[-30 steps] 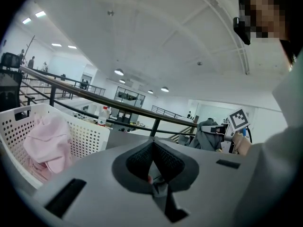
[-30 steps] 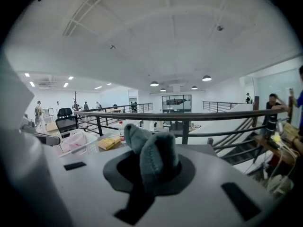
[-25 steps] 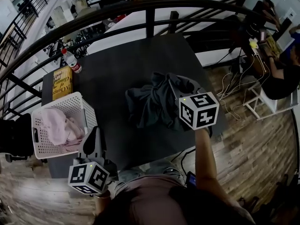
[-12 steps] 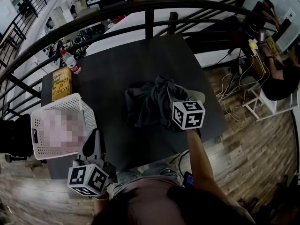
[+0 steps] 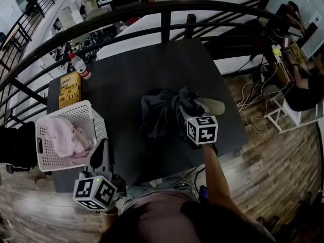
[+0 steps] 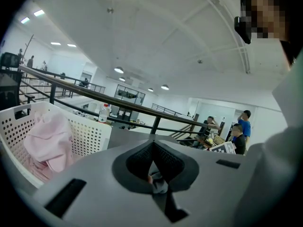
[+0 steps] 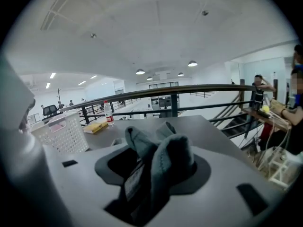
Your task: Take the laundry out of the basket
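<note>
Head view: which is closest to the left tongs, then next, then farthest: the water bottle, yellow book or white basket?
1. white basket, right beside the left tongs, on the left side.
2. yellow book, behind the basket.
3. water bottle, farthest, just beyond the book.

Overhead plus two low views, basket (image 5: pixel 97 121) shared
</note>
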`<action>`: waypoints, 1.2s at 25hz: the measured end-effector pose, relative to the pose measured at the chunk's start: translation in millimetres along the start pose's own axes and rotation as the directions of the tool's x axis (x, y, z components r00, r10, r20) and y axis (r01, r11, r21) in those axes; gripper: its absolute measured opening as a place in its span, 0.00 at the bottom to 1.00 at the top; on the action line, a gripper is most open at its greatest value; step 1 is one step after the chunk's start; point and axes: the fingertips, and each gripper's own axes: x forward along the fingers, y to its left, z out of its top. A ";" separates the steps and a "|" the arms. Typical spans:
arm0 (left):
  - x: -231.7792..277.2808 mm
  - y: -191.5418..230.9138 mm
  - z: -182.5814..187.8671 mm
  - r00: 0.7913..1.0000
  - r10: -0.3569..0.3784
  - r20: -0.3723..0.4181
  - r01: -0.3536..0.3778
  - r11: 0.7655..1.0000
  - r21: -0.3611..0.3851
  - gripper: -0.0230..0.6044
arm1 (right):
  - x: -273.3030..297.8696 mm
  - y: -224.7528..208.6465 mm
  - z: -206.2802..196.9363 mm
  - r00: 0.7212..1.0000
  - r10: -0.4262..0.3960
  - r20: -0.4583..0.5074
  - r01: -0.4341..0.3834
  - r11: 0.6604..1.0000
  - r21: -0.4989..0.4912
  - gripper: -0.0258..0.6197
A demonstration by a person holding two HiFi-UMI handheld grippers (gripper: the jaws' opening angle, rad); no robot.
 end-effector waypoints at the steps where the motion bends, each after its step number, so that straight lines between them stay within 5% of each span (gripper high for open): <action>1: 0.1 0.0 -1.0 1.000 0.000 -0.001 0.000 1.000 -0.001 0.03 | -2.6 0.8 1.4 1.000 0.001 0.002 -0.001 1.000 -0.007 0.36; 16: -9.1 -9.8 -16.4 0.997 0.073 0.007 -0.072 0.997 -0.036 0.03 | -54.9 21.6 49.4 0.987 0.070 0.147 -0.061 0.996 -0.065 0.38; 26: -22.9 -6.5 -22.5 0.991 0.130 0.015 -0.130 0.990 -0.053 0.03 | -73.3 38.5 40.5 0.986 0.059 0.156 -0.046 0.995 -0.083 0.11; 30: -26.7 3.5 -22.0 0.991 0.135 0.025 -0.133 0.989 -0.061 0.03 | -74.2 47.0 38.3 0.987 0.037 0.153 -0.023 0.995 -0.097 0.07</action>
